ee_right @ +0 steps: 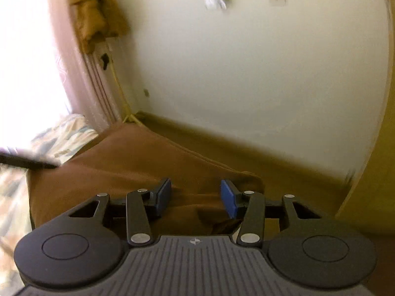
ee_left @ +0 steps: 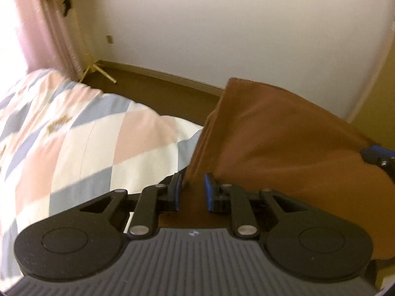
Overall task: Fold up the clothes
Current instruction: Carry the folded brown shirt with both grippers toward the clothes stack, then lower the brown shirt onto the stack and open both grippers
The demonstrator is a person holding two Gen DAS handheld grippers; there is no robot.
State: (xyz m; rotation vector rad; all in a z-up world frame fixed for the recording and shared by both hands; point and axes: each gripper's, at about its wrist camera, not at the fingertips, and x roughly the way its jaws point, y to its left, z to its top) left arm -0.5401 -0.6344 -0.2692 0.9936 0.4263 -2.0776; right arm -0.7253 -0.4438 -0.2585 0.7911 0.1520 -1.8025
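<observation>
Brown cloth garment, soft and plain, lies draped over the edge of a bed covered by a quilt with pale pink, grey-blue and white diamond patches. Seen from the left wrist, the garment rises in a folded peak on the side of the quilt nearer the white wall, with the dark brown floor between bed and wall.

The left gripper, black with blue pads, sits at the garment's near edge. Its jaws stand a little apart, with a fold of the brown cloth running down between them; whether the pads press on it I cannot tell. At the far right of the garment a second black and blue tool part touches the cloth.

From the right wrist, the same garment spreads away from the quilt toward the wall. The right gripper hovers over a bunched corner of it, jaws well apart, nothing clamped. A pink curtain hangs beyond the quilt, beside a bright window.
</observation>
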